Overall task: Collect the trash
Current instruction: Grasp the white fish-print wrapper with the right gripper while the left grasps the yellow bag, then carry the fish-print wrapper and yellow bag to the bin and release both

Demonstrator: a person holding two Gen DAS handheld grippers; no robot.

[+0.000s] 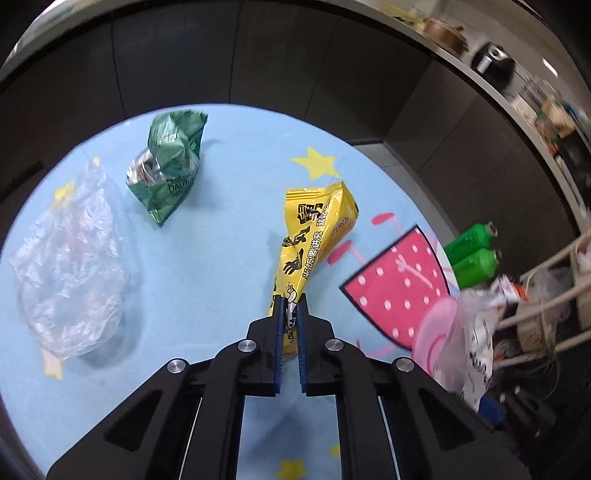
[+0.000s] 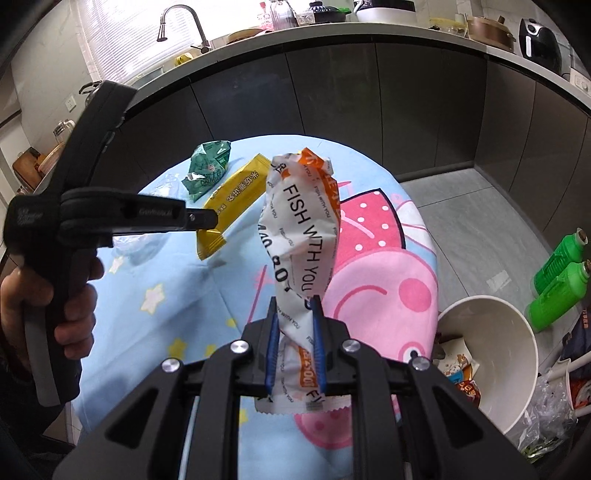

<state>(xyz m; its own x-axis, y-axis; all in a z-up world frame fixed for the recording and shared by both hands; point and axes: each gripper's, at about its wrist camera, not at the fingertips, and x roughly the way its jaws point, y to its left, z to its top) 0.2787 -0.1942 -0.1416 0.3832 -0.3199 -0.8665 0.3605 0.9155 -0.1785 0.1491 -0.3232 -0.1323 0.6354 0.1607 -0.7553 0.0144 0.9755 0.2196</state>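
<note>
Blue star cloth covers the counter (image 1: pixel 207 258); left claw (image 1: pixel 290 306) pinches the yellow wrapper (image 1: pixel 314 236), pointing toward one o'clock; right claw (image 2: pixel 293 306) holds the white wrapper (image 2: pixel 303 229), bin (image 2: pixel 517 369) at four o'clock

The left gripper (image 1: pixel 290 308) points steeply down, jaws clamped (a bare hand (image 2: pixel 55 295) at nine o'clock grips its handle); the right gripper (image 2: pixel 295 310) is clamped too.

Two green bottles (image 2: pixel 557 273) on floor; faucet (image 2: pixel 184 22), air fryer (image 2: pixel 537 38) on counter.
</note>
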